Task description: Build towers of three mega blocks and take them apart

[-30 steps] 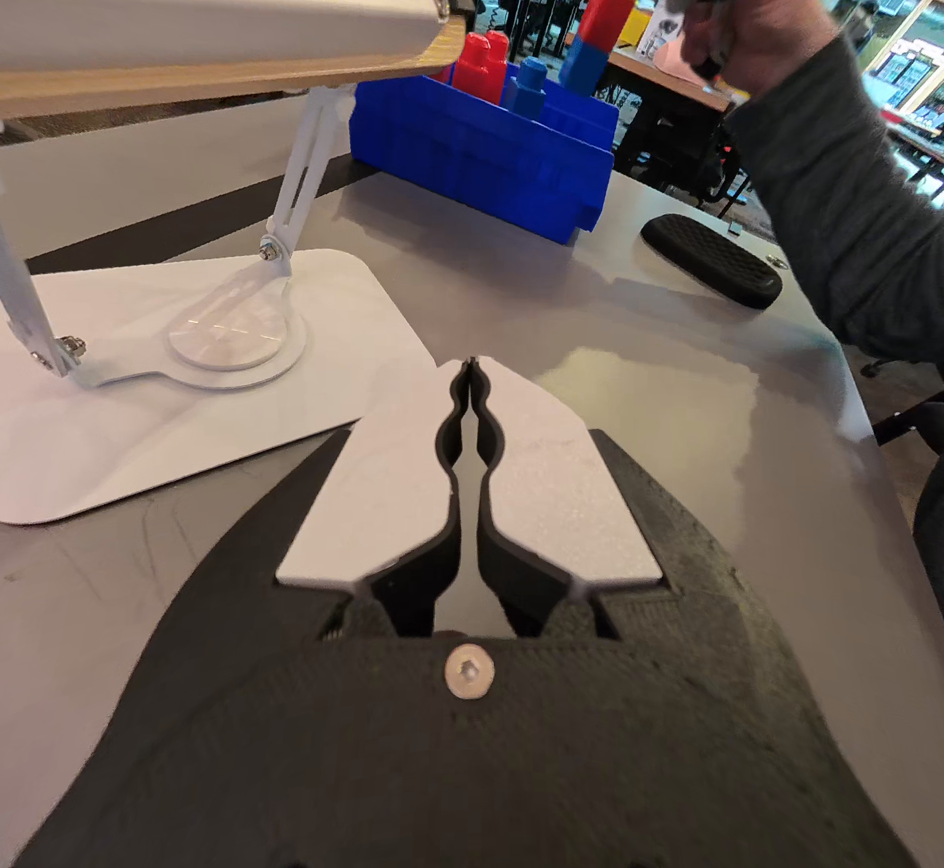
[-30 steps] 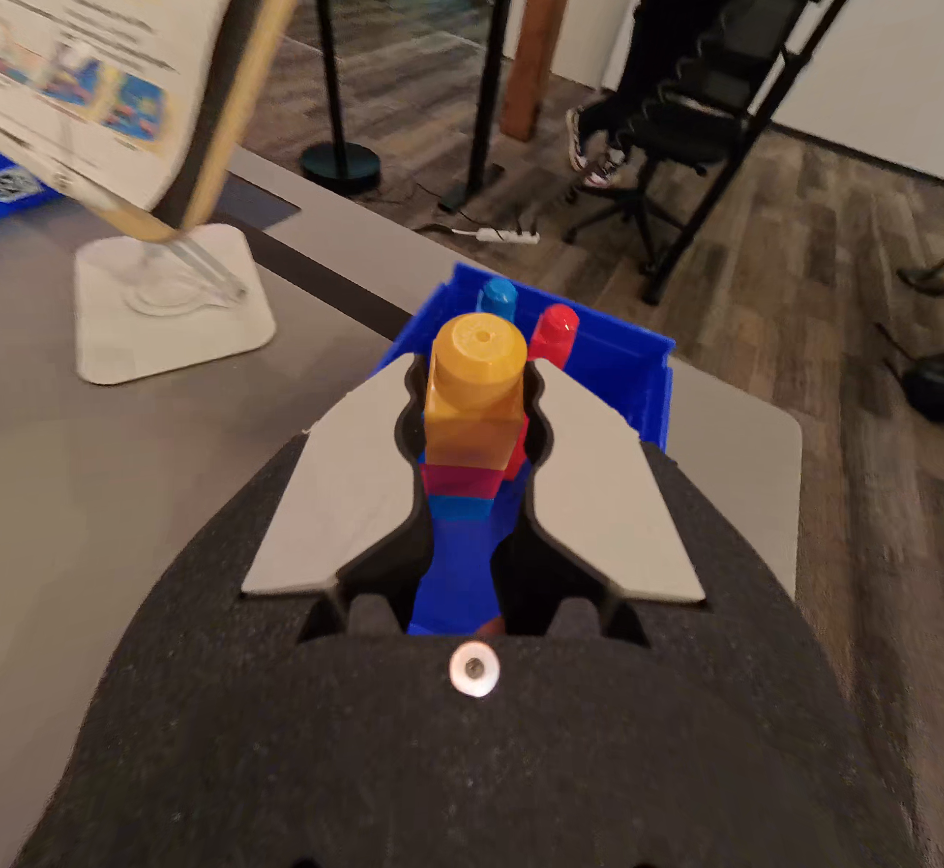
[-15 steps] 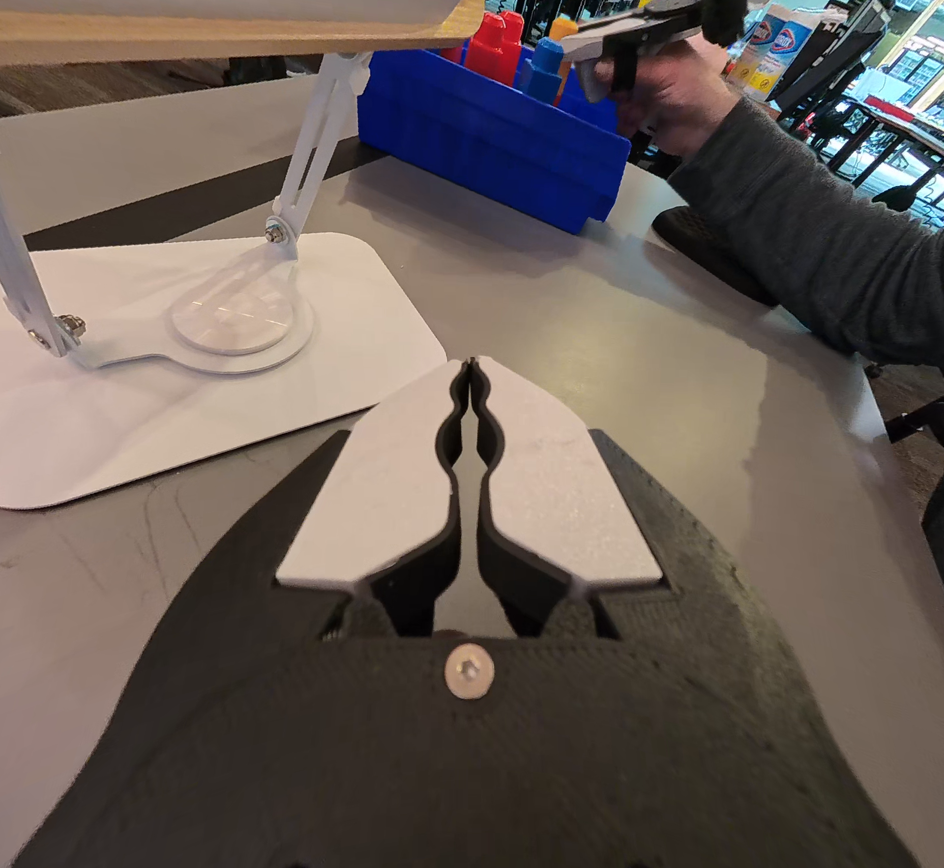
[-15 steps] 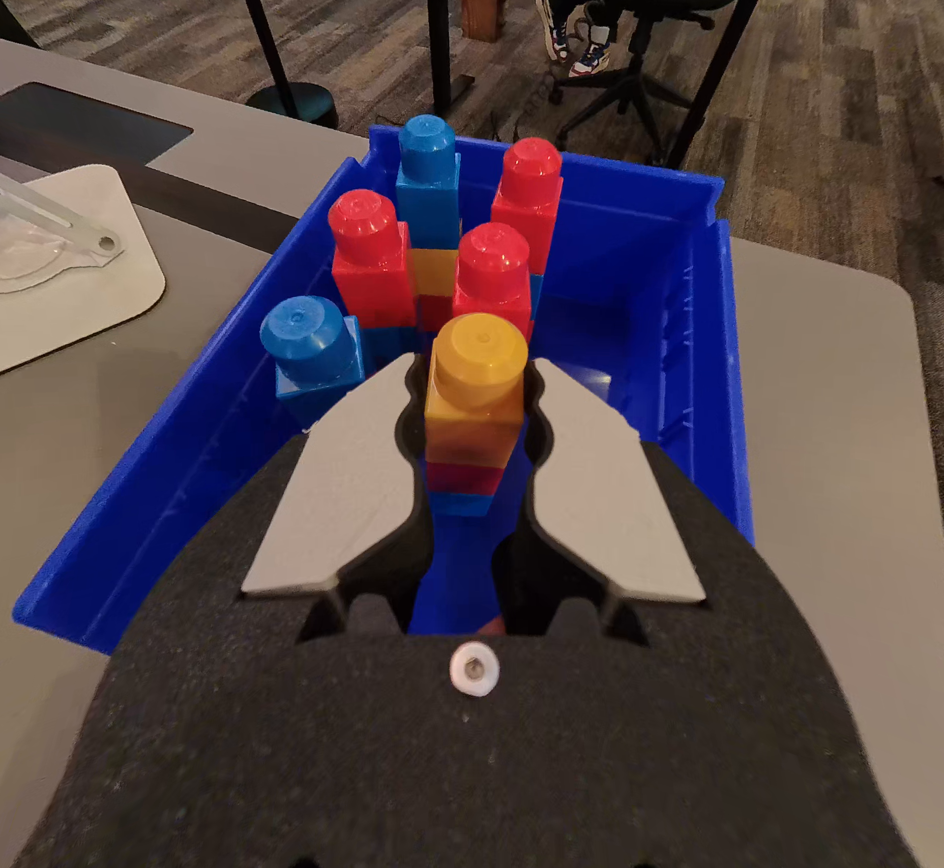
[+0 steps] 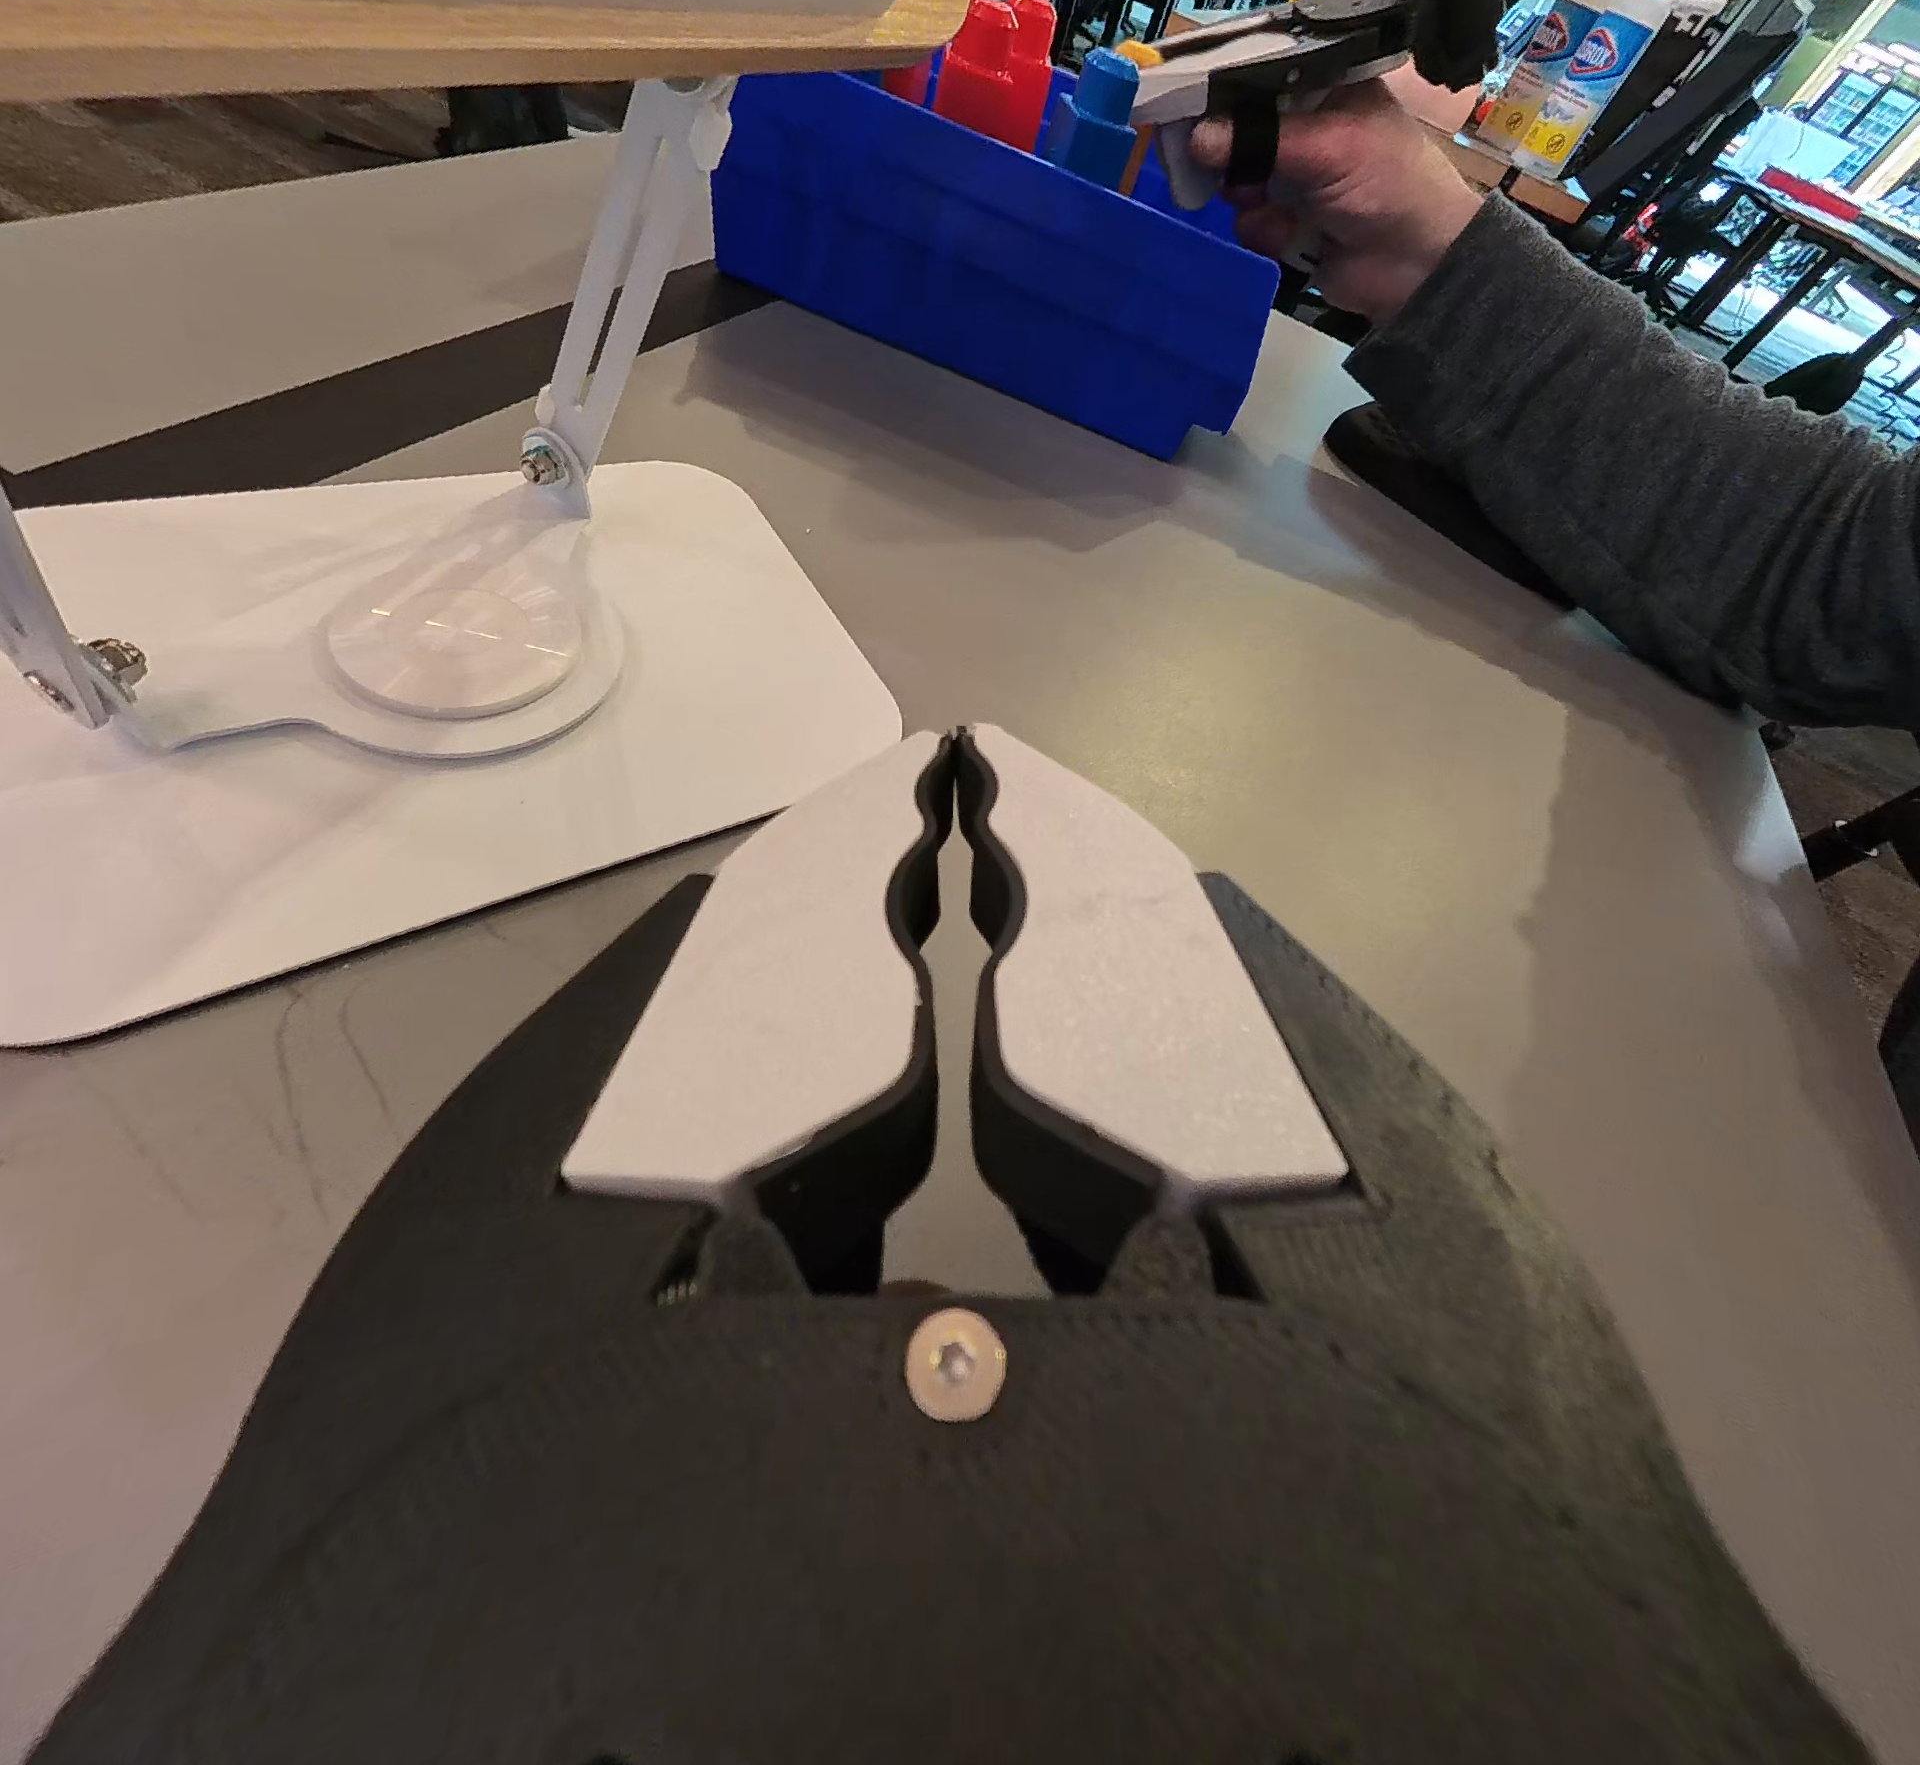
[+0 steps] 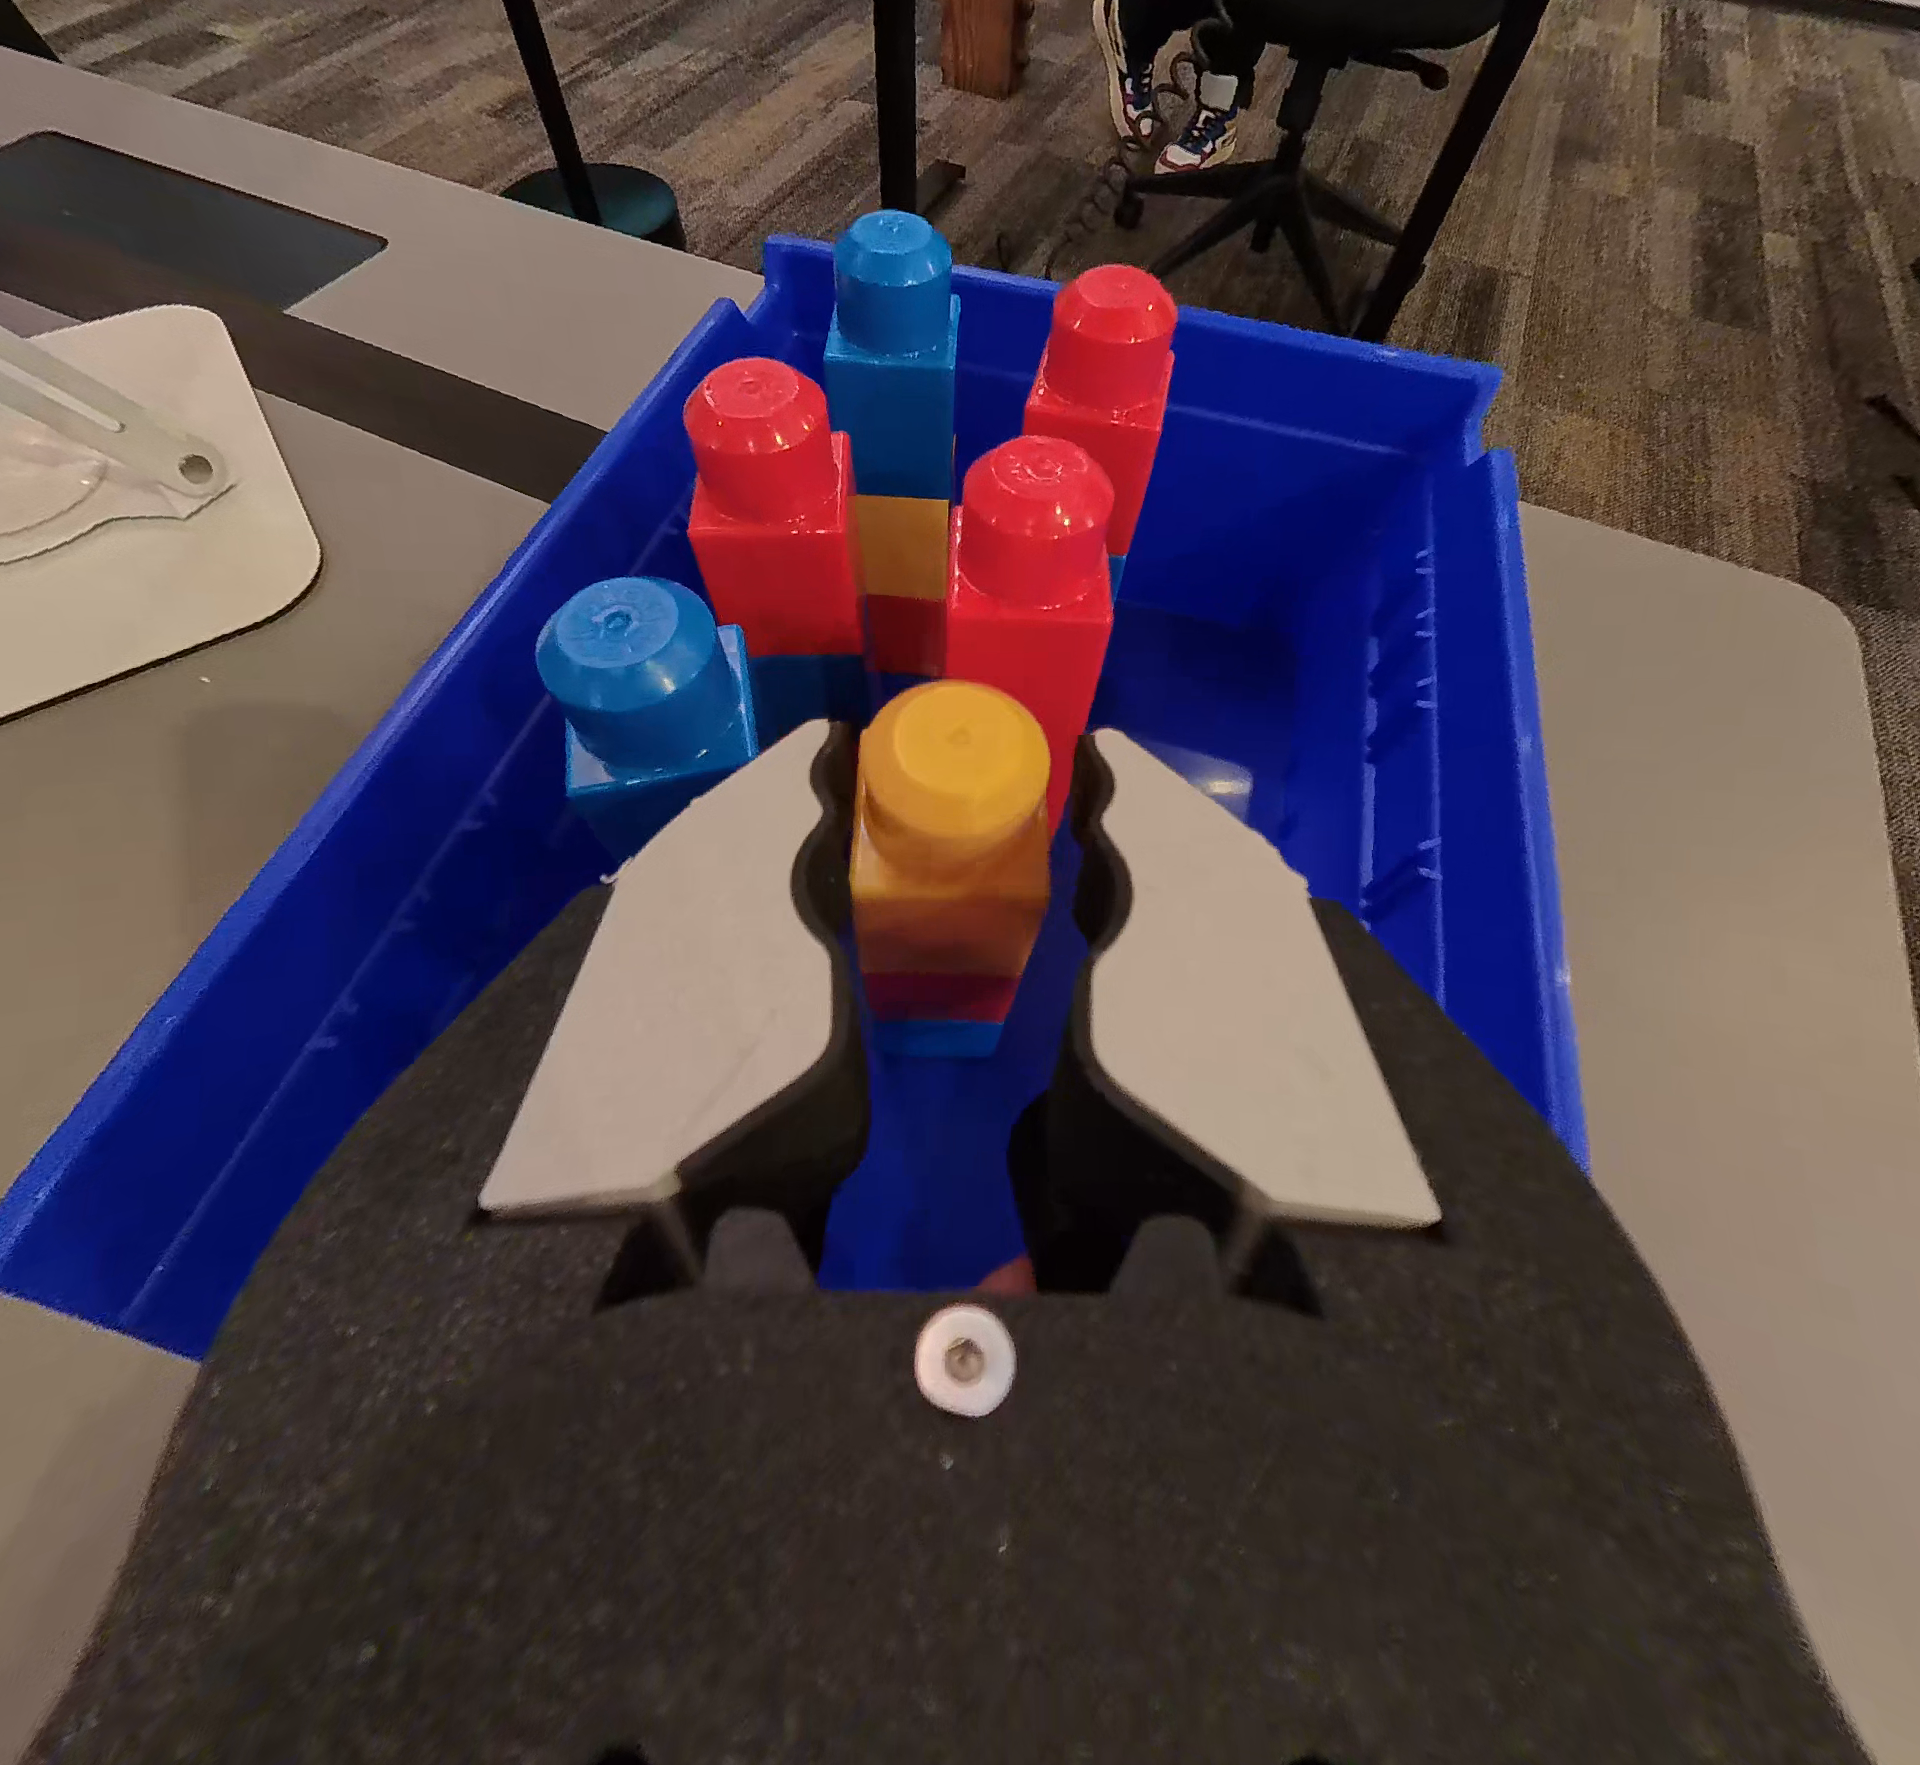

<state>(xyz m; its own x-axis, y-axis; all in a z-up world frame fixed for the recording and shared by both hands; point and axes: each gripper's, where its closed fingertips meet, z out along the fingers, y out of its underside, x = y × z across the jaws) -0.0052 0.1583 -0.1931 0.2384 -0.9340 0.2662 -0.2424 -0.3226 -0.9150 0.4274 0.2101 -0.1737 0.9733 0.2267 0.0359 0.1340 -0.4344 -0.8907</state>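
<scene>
My right gripper [image 6: 956, 728] is shut on a three-block tower [image 6: 951, 874], yellow on top, red in the middle, blue at the bottom. It holds the tower upright inside the blue bin [image 6: 1455, 780], near the front. Behind it in the bin stand several other towers, topped red [image 6: 769, 489], red [image 6: 1034, 552], red [image 6: 1112, 365], blue [image 6: 891, 333] and blue [image 6: 644, 676]. Whether the held tower touches the bin floor is hidden. My left gripper [image 5: 954, 736] is shut and empty, low over the grey table. The left wrist view shows the bin [image 5: 987, 261] and the right gripper [image 5: 1148, 79] far ahead.
A white stand base [image 5: 364, 676] carries a tilted board [image 5: 468, 32] at the left of the table. A person's grey sleeve [image 5: 1662, 489] reaches across the right side. The table's right edge [image 5: 1766, 780] is close. An office chair [image 6: 1351, 1] stands on the floor beyond. Left tips to right tips: about 45 cm.
My right gripper carried the tower from high above the table down into the blue bin and has settled near its front. My left gripper has stayed shut and nearly still.
</scene>
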